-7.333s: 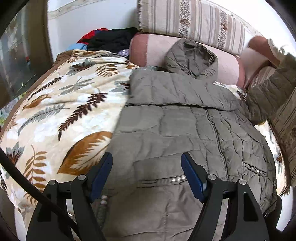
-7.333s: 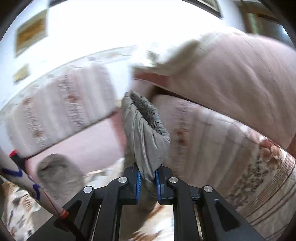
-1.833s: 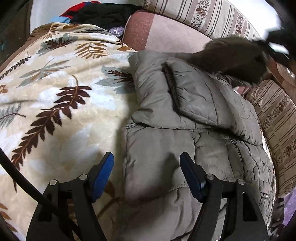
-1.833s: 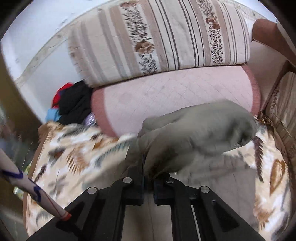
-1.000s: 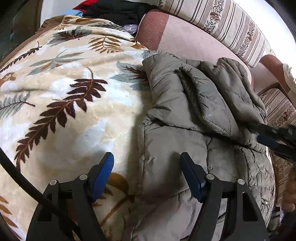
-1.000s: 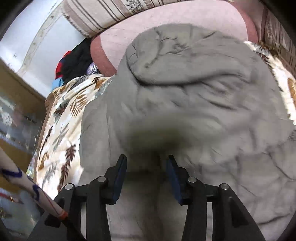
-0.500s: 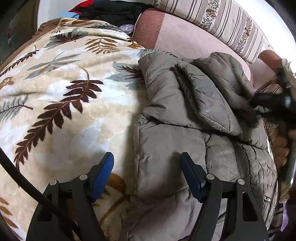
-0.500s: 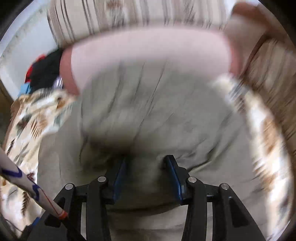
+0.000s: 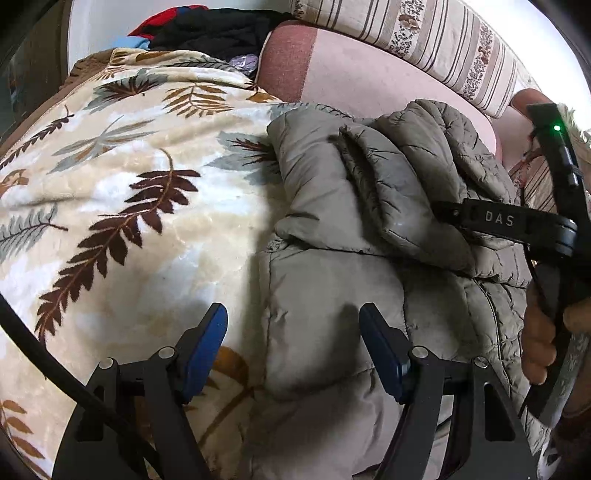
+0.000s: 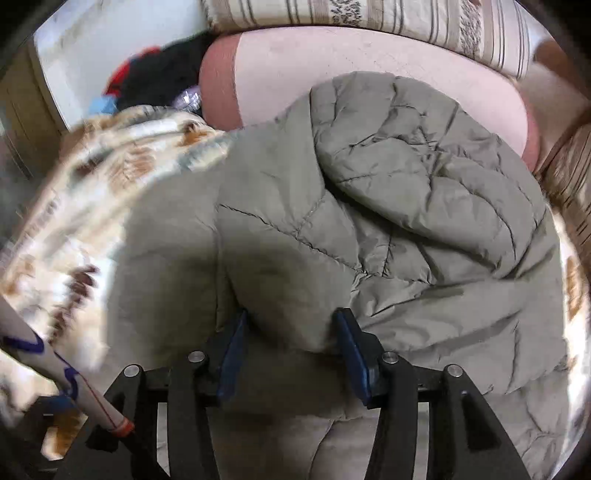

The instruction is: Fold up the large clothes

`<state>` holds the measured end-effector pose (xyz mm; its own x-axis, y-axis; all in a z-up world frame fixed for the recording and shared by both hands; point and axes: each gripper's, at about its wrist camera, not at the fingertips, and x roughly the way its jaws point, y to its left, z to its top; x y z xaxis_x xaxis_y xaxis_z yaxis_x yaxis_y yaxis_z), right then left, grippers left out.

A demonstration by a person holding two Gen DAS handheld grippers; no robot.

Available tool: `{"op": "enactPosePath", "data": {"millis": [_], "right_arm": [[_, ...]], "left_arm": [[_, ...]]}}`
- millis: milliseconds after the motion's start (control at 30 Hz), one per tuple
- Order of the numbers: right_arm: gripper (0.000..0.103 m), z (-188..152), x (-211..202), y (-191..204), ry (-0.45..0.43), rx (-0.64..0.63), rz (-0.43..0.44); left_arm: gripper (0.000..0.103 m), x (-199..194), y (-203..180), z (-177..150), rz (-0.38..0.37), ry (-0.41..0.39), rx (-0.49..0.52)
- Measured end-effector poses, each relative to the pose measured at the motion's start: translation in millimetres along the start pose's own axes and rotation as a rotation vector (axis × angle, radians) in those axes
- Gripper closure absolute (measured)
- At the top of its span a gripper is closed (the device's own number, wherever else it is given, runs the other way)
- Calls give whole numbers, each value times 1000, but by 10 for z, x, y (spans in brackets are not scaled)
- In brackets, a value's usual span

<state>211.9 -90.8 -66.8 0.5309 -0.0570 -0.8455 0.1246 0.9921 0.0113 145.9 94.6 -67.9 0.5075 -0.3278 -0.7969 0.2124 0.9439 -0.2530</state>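
A grey-green puffer jacket (image 9: 332, 280) lies on a leaf-print blanket (image 9: 129, 184), with its hood (image 9: 443, 147) and a sleeve (image 9: 388, 192) folded onto the chest. My left gripper (image 9: 291, 347) hangs open above the jacket's left edge, one pad over the blanket and one over the jacket. In the right wrist view my right gripper (image 10: 291, 347) hovers low over the jacket (image 10: 406, 221), below the hood (image 10: 406, 147). Its jaws are opening; a bulge of fabric lies between the pads, which do not press on it. The left wrist view shows the right gripper (image 9: 443, 214) reaching in from the right, held by a hand (image 9: 539, 339).
A pink cushion (image 9: 369, 74) and a striped cushion (image 9: 424, 37) back the sofa behind the jacket. Dark and red clothes (image 9: 214, 29) are piled at the far left corner. The striped sofa arm (image 10: 569, 177) borders the right side.
The right gripper has let go of the hood, which now rests folded on the jacket. It swung across the jacket with its jaws a little wider. The left gripper kept still.
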Motion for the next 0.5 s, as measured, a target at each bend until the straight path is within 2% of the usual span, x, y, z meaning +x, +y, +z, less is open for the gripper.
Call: {"op": "enactPosePath", "data": {"millis": [133,233,400,500], "right_arm": [[49,-60,-344,-70,-50,40,62],[46,-277,-727,-321,-89,68,61],[42,-885,-1193,-937,-111,103,-33],[38,-1256,-1494,-1378,-120,129,-127]], "left_arm": [[30,12,31,4,0,1,-8],[30,42,37,-23,3,15,-10],[30,-63,54,-121,0,-2,-27],[30,-156,21,-202,6,-31,-36]]}}
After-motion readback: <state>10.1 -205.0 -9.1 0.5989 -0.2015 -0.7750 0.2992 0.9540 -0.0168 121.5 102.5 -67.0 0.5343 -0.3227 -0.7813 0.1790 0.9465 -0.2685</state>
